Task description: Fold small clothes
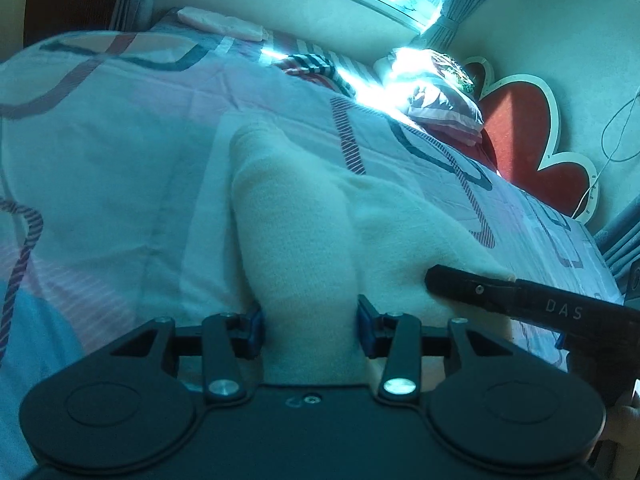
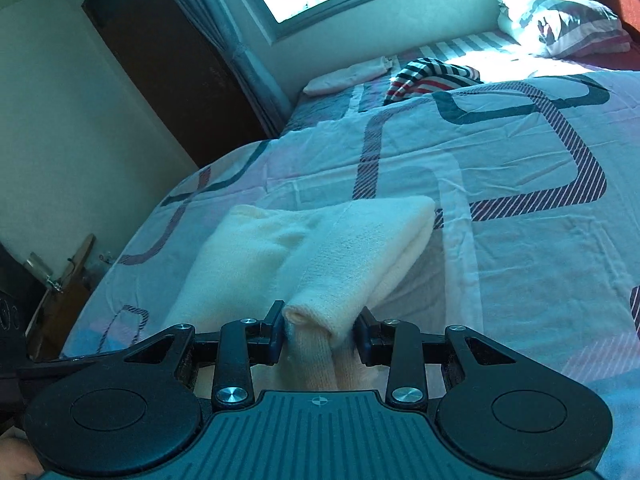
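A cream knitted garment point(image 1: 304, 216) lies folded on the bed's pink-and-white quilt with dark striped loops point(image 1: 112, 152), near the bed's near edge. The left tongs point(image 1: 310, 326) have a fold of it between their blue pads; whether the pads press on it cannot be told. The right tongs point(image 2: 318, 330) are clenched on another fold of the same garment. Farther off lie a striped piece of clothing point(image 2: 432, 76) and a patterned pillow point(image 2: 560, 24) by the window.
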The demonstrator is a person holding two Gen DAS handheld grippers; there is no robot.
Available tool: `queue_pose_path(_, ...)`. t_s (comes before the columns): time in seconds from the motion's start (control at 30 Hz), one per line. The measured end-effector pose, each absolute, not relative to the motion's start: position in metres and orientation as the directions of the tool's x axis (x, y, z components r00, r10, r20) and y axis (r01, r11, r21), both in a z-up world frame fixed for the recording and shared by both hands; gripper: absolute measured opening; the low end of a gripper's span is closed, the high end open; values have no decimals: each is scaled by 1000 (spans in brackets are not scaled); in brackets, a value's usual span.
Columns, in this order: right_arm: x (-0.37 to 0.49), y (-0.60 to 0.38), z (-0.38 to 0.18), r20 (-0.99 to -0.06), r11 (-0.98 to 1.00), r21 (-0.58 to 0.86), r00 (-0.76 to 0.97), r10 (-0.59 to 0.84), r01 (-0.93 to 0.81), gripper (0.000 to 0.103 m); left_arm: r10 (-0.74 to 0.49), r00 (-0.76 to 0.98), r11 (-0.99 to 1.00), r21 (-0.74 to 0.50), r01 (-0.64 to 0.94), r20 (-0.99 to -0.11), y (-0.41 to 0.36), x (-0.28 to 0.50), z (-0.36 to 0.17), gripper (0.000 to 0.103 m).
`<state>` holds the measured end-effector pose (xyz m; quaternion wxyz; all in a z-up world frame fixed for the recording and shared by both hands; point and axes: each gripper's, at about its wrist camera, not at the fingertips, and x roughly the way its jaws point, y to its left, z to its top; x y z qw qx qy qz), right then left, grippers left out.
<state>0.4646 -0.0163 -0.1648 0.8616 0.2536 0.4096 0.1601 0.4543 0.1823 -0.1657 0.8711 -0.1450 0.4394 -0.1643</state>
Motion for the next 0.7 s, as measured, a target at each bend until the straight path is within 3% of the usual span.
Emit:
queue_pose_path(0.1, 466, -21, -176, -654, 827, 561, 595, 467, -33, 36, -428, 562, 897, -409, 168, -708, 195, 453, -173, 65)
queue_pose_path(0.13, 465, -24, -177, -657, 824, 566, 591, 468, -24, 37, -435, 559, 894, -413, 175, -705, 197, 452, -173, 65)
queue_pose_path(0.2, 464, -30, -176, -665, 821, 570, 591, 456, 8, 49, -443, 551, 889, -424, 169, -707, 200, 451, -170, 65)
queue_pose_path(0.47, 488, -41, -170, -649, 791, 606, 626, 432, 82, 52, -448, 583, 844, -536, 25, -677, 213, 473, -168, 64)
queue_pose_path(0.57, 498, -35, -168, -649, 822, 565, 655, 387, 75, 49, -433, 586, 822, -567, -54, -684, 215, 486, -182, 64)
queue_pose_path(0.6, 501, -30, -166, -648, 841, 539, 661, 377, 49, 36, -429, 594, 821, -568, -59, -681, 216, 487, -184, 64)
queue_pose_path(0.7, 508, -19, -170, -674, 917, 399, 677, 294, -1, 33, -395, 613, 850, -525, -38, -684, 209, 488, -183, 66)
